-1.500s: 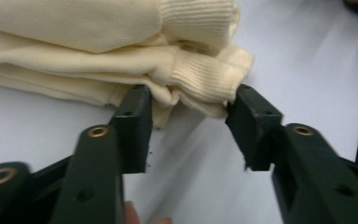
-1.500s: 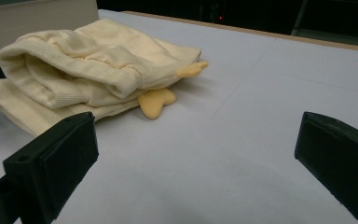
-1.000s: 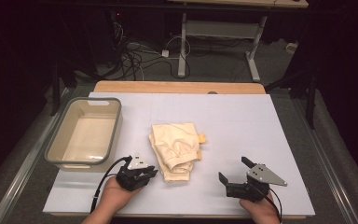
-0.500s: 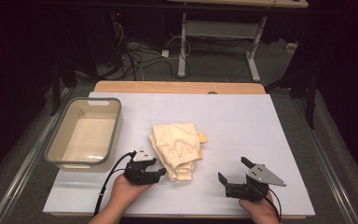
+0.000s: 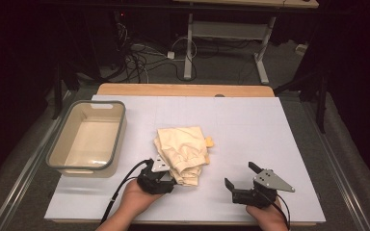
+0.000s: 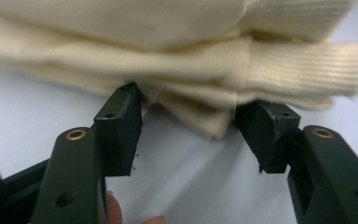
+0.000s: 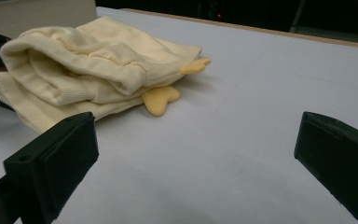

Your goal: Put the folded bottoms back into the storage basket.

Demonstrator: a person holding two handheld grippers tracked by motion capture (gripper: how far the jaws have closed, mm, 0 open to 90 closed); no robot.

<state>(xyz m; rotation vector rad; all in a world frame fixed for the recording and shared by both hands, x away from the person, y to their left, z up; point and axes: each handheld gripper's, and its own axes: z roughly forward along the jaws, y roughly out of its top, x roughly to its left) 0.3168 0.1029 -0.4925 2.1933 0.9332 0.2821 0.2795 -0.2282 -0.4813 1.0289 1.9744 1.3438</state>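
I find the folded cream garment (image 5: 182,153) lying mid-desk, right of the tub (image 5: 87,138). My left gripper (image 5: 166,174) has its jaws spread at the garment's near edge, tips touching cloth. My right gripper (image 5: 241,179) rests apart, jaws spread, empty.

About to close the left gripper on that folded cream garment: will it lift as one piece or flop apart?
The folded cream garment is soft knit in loose stacked layers, so it will likely sag and unfold. The left gripper, open at its near edge, probably catches only lower layers. It looks light, likelier to slide than resist on the smooth table.
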